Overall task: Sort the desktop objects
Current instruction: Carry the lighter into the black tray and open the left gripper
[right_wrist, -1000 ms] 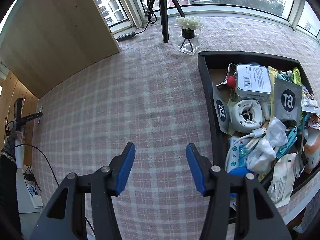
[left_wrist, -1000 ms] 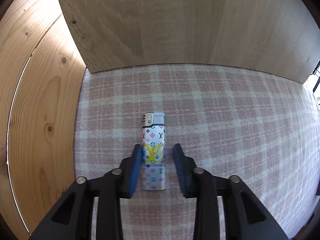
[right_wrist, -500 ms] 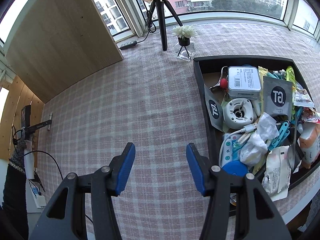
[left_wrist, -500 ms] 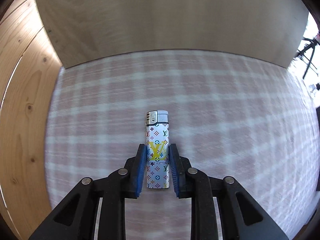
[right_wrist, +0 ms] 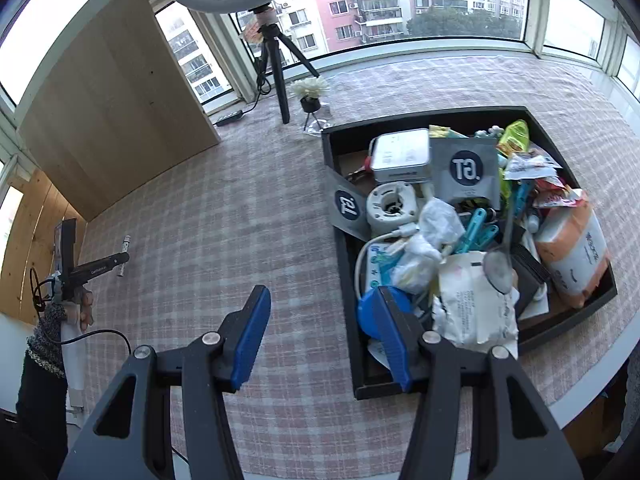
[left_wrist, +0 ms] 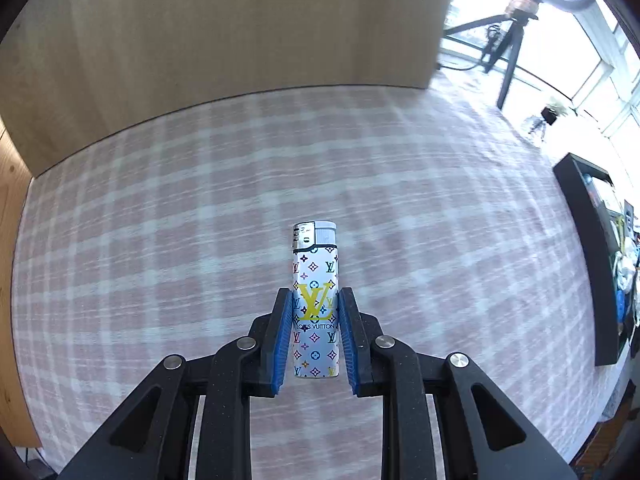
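Observation:
A white lighter (left_wrist: 315, 280) with a coloured monogram print and a silver cap is held upright between the blue pads of my left gripper (left_wrist: 314, 312), lifted above the pink checked tablecloth (left_wrist: 160, 240). The same lighter shows small in the right wrist view (right_wrist: 125, 246), at the tip of the left gripper (right_wrist: 96, 266) far left. My right gripper (right_wrist: 324, 316) is open and empty above the cloth, its right finger (right_wrist: 394, 336) over the near-left corner of a black tray (right_wrist: 344, 256) full of several mixed items.
The tray (left_wrist: 580, 248) also shows at the right edge of the left wrist view. A wooden panel (right_wrist: 116, 120) stands at the back left. A tripod (right_wrist: 276, 64) with a ring light and a small flower pot (right_wrist: 310, 96) stand behind the tray.
My left gripper closed on the lighter, lifted it and swung right, bringing the tripod and tray into its view. My right gripper rose and moved right, toward the tray.

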`<control>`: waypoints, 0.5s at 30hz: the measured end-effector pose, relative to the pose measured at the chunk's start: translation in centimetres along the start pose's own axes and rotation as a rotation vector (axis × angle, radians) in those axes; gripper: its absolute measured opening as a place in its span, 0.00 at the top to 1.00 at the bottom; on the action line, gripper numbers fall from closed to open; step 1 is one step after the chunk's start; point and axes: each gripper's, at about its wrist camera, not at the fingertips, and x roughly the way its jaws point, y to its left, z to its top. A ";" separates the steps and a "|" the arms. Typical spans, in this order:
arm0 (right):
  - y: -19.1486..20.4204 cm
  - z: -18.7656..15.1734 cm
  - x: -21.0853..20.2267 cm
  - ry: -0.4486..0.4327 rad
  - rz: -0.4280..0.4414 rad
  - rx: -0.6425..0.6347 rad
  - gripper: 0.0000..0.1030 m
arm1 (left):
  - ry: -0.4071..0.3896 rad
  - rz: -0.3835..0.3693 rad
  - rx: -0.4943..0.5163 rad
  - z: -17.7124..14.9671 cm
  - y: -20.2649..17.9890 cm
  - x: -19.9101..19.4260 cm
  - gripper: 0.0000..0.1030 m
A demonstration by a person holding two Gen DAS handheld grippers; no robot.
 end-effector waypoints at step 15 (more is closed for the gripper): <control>-14.0 -6.2 -5.0 -0.054 -0.091 0.273 0.49 | -0.058 -0.263 0.473 8.3 -25.2 -1.3 0.79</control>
